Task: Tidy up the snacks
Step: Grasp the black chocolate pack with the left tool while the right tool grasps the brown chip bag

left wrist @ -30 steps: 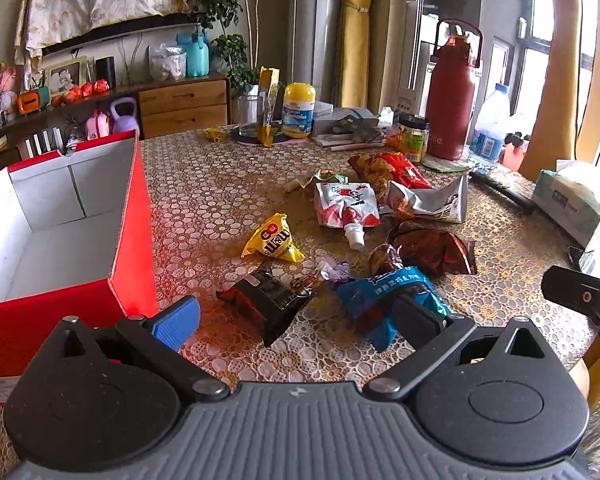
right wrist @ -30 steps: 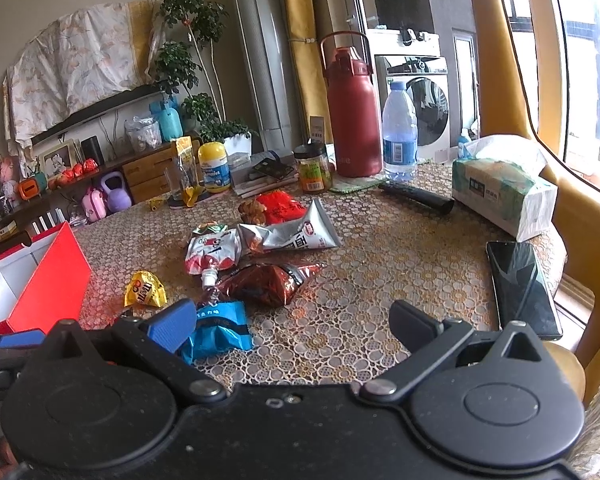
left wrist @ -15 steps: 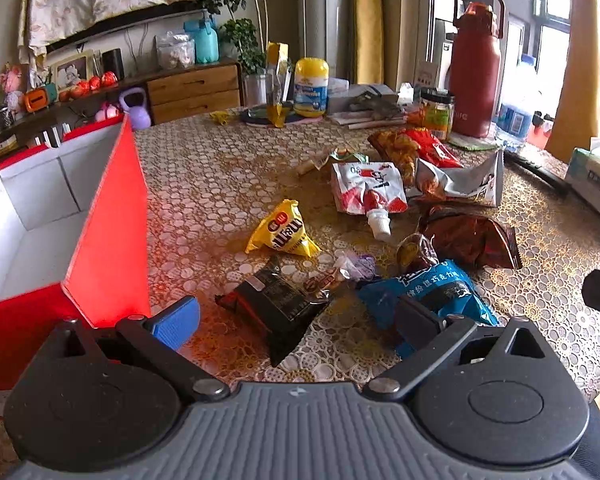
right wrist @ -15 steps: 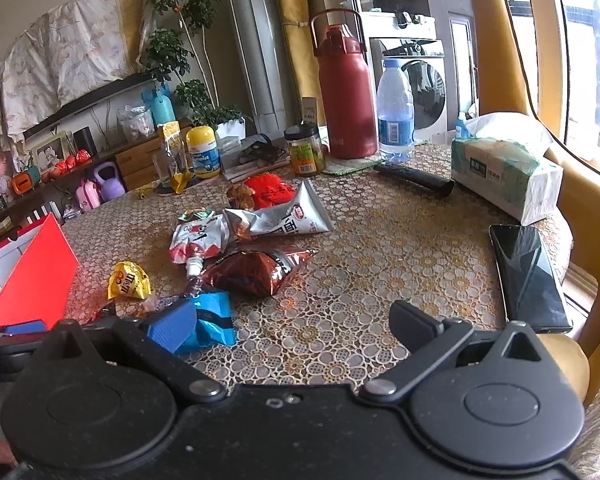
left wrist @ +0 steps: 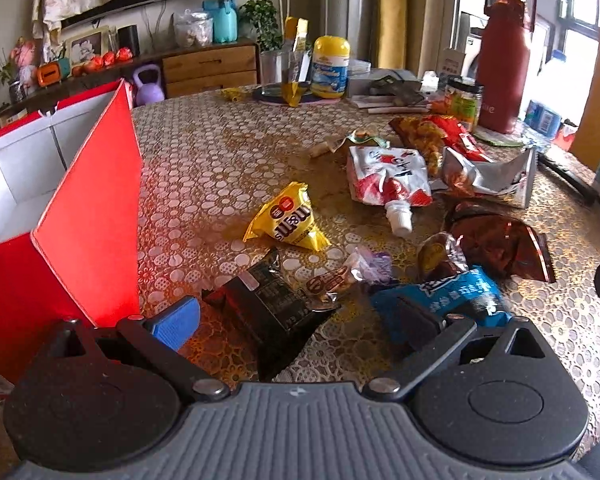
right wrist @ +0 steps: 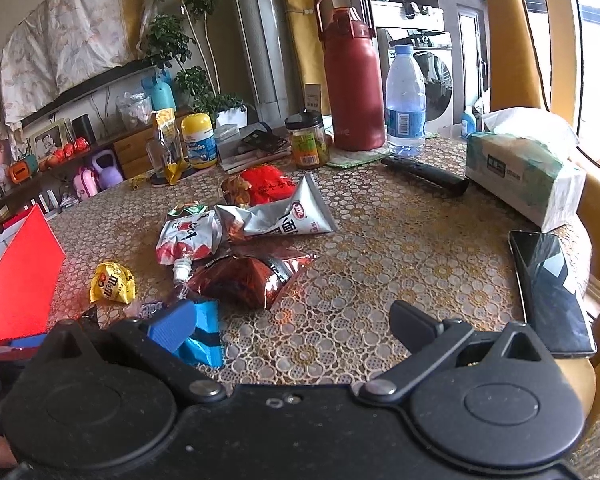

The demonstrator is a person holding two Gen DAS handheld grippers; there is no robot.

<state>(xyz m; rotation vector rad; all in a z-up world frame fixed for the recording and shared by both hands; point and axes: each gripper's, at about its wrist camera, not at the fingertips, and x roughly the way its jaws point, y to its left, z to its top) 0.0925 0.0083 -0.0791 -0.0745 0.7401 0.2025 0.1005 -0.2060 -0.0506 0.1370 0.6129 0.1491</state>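
A round desk (left wrist: pixel 220 152) under a lace-patterned cloth carries scattered snacks, with a lived-in room behind. Nearest the left claw (left wrist: pixel 296 316) lies a black snack packet (left wrist: pixel 276 300), flat between its spread, empty fingers. It looks light, soft and crinkly, probably slippery film; a pinch across the flat body or a sealed end seems safest. Beside it lie a blue packet (left wrist: pixel 460 292) and a yellow candy bag (left wrist: pixel 288 220). The red box (left wrist: pixel 88 216) stands open to the left. The right claw (right wrist: pixel 296 320) hangs released above the desk, holding nothing.
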